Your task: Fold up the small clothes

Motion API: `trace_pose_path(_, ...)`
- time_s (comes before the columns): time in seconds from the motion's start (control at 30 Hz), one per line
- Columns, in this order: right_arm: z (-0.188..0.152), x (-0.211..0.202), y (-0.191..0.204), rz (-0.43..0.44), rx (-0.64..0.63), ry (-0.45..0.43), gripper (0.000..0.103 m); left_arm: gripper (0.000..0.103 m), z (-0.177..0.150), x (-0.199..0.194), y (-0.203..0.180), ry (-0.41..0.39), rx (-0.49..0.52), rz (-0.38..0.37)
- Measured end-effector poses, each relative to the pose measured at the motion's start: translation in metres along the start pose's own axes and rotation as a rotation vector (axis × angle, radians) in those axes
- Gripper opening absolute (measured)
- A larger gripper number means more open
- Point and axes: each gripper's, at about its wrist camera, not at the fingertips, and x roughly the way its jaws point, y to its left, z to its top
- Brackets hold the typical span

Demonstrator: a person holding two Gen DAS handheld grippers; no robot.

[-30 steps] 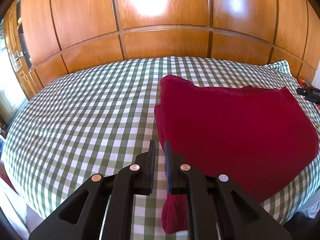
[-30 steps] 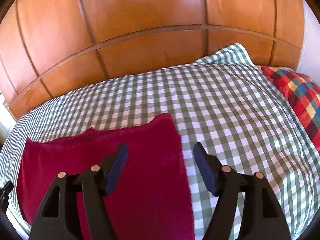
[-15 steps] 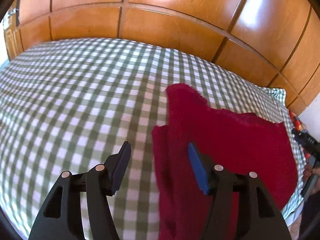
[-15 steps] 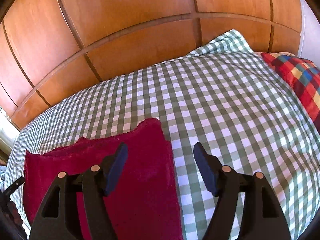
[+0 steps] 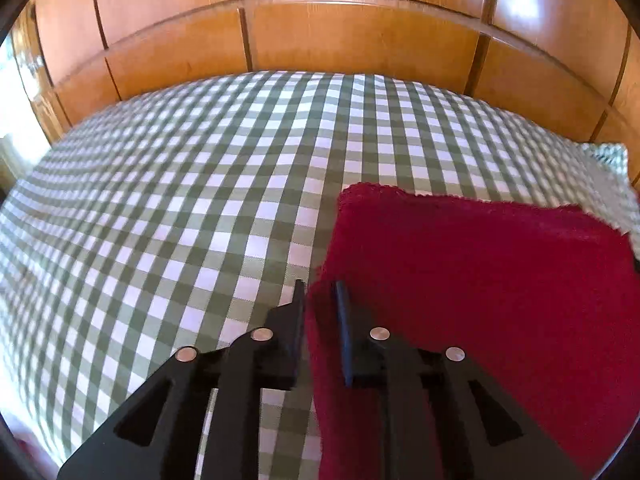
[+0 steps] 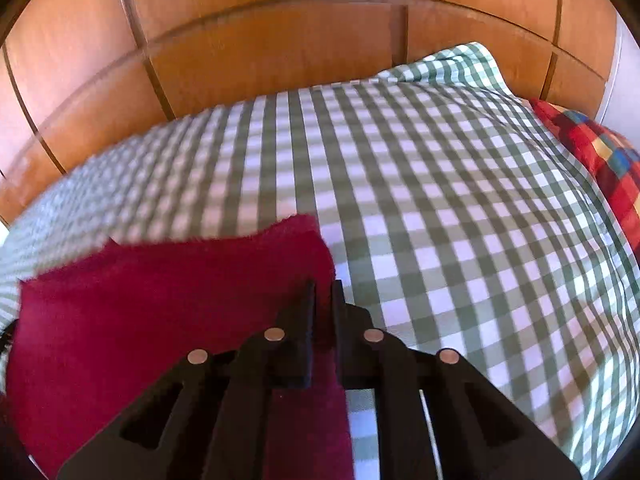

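changes: half a second back both tongs were spread wide over the cloth; now both have closed right down on it; a second back the left one was already shut on the cloth's edge, so it let go and grabbed again
left gripper (image 5: 318, 292): jaws pressed nearly together with the left edge of the red cloth (image 5: 480, 300) bunched up between them; the fabric runs down between the fingers and out of the bottom of the left wrist view
right gripper (image 6: 323, 292): same deal on the other side; jaws squeezed onto the right edge of the red cloth (image 6: 160, 312), with a strip of it hanging down between the black arms
red cloth: fuzzy, dark red, lying on the checked bedspread (image 5: 180, 200) near the front edge; looks folded over already, since there's a layered edge on the left side; far corners rest flat on the bed; the far edge is blurry in the right wrist view
checked bedspread: green and white gingham, covers the whole bed; one corner is flipped up at the far right (image 6: 472, 64)
plaid pillow (image 6: 600, 160): red, blue and yellow checks, at the far right edge of the bed, well apart from the cloth
wood panels (image 5: 360, 36): glossy orange-brown wall right behind the bed
containers: can't see any here, just the bed with the cloth on it
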Motion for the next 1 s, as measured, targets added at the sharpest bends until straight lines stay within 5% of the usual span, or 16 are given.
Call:
trace_pose_path(0.03,0.000,-0.002,0.002,-0.022,-0.005,-0.012,0.013,0.020,0.000,-0.006,-0.005,-0.018,0.014,0.033)
trace_pose_path(0.2,-0.001,-0.007,-0.010,-0.032,0.056,-0.020,0.052,0.020,-0.002,-0.042,-0.007,-0.090,-0.023,0.036)
trace_pose_path(0.4,0.001,-0.021,-0.026,0.006,0.113,-0.015,0.070,0.020,-0.014,-0.066,0.001,-0.127,-0.051,0.030)
trace_pose_path(0.83,-0.043,-0.034,-0.065,0.408,0.182,0.162,0.076,0.020,-0.043,-0.101,0.002,-0.189,-0.064,0.013)
trace_pose_path(1.0,-0.066,-0.046,-0.063,0.473,0.179,0.171,0.077,0.020,-0.051,-0.108,-0.003,-0.188,-0.057,-0.006)
